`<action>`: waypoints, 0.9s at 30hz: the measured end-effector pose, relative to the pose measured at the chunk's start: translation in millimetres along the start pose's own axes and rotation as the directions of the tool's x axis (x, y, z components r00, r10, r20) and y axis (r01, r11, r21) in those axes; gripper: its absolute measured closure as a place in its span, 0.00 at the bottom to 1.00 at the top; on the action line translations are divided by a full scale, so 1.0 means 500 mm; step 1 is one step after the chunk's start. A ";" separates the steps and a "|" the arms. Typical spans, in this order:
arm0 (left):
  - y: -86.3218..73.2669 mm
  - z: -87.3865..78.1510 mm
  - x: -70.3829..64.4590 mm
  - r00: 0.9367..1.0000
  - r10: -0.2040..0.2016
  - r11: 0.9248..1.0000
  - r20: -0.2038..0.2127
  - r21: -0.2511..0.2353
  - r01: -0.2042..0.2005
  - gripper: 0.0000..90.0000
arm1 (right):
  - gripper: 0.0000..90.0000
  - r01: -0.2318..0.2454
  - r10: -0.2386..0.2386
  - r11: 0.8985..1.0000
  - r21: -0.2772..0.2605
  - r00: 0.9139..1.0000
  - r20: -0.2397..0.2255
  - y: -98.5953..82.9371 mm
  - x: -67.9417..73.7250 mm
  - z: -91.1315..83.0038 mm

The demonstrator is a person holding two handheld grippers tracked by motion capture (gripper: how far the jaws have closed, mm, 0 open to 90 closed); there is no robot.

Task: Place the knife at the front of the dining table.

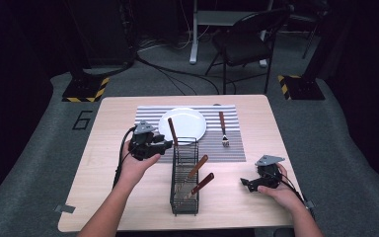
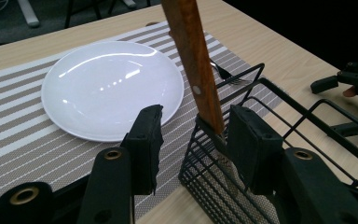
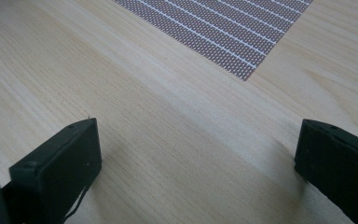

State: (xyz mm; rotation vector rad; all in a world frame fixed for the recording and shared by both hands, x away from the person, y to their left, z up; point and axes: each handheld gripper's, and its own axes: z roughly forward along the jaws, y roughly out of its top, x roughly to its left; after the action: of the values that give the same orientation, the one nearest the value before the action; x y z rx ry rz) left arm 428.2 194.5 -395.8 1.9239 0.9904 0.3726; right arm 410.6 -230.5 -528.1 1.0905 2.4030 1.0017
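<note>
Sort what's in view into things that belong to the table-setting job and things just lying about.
In the job: wire cutlery basket, wooden-handled utensil between the open left tongs, two more utensils in the basket, fork, plate, striped placemat.

Lying about: chair, floor cables.

Bare wooden table [image 1: 106,173] left of the black wire cutlery basket [image 1: 184,197]; more bare wood right of it, up to the right gripper [image 1: 247,183], jaws wide apart over plain tabletop. Far half taken up by the striped placemat [image 1: 237,143], white plate [image 1: 182,124] and fork [image 1: 223,129]. Three wooden handles slanting out of the basket top, the farthest [image 2: 193,70] between the spread jaws of the left gripper [image 2: 193,135], hard against the basket's end wall.
</note>
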 end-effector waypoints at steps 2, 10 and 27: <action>0.000 0.008 -0.002 1.000 -0.006 1.000 0.003 -0.002 0.006 0.62 | 0.00 0.001 -0.001 1.000 0.000 1.000 0.002 0.000 0.000 0.000; 0.002 0.031 -0.009 1.000 -0.007 1.000 0.025 0.003 0.007 0.66 | 0.00 -0.001 0.001 1.000 -0.001 1.000 0.002 0.000 0.000 0.000; -0.001 0.051 -0.011 1.000 -0.011 1.000 0.024 -0.023 0.012 0.78 | 0.00 -0.001 0.001 1.000 0.000 1.000 0.001 0.000 0.000 0.000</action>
State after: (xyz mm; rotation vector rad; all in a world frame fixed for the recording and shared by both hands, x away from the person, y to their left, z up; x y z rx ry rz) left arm 439.7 175.2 -409.1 1.8971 0.9775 0.3521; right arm 410.5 -230.6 -528.2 1.0924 2.4021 1.0017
